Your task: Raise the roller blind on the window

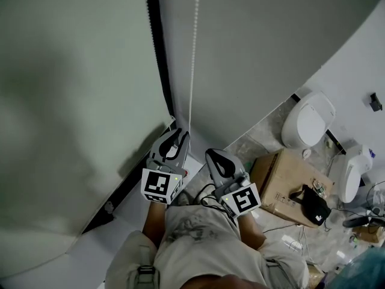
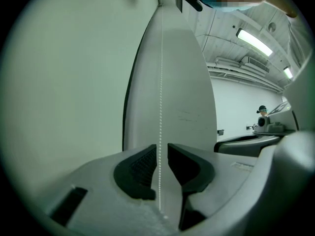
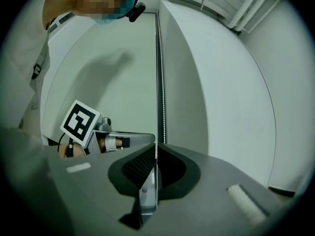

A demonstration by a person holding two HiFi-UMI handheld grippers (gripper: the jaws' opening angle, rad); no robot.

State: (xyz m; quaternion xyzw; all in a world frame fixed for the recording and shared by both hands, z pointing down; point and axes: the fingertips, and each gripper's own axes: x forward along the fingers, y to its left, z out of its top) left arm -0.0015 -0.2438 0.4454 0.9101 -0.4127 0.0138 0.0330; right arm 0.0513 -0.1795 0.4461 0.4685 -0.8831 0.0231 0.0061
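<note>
The pale roller blind (image 1: 72, 101) fills the left of the head view, bounded by a black frame edge (image 1: 157, 47). A white bead chain (image 1: 194, 53) hangs straight down beside it. My left gripper (image 1: 180, 135) points up at the chain's lower end. In the left gripper view the chain (image 2: 161, 82) runs through a narrow gap, and the left gripper (image 2: 162, 149) is slightly open, clear of it. My right gripper (image 1: 212, 156) is lower and to the right. In the right gripper view the right gripper (image 3: 155, 149) is shut on the thin chain (image 3: 163, 107).
A white sill (image 1: 90, 245) runs below the blind. On the floor at right are a cardboard box (image 1: 283, 182) with a black item (image 1: 314, 205) on it, a white toilet-like fixture (image 1: 310, 119), a white appliance (image 1: 352, 173) and loose cables.
</note>
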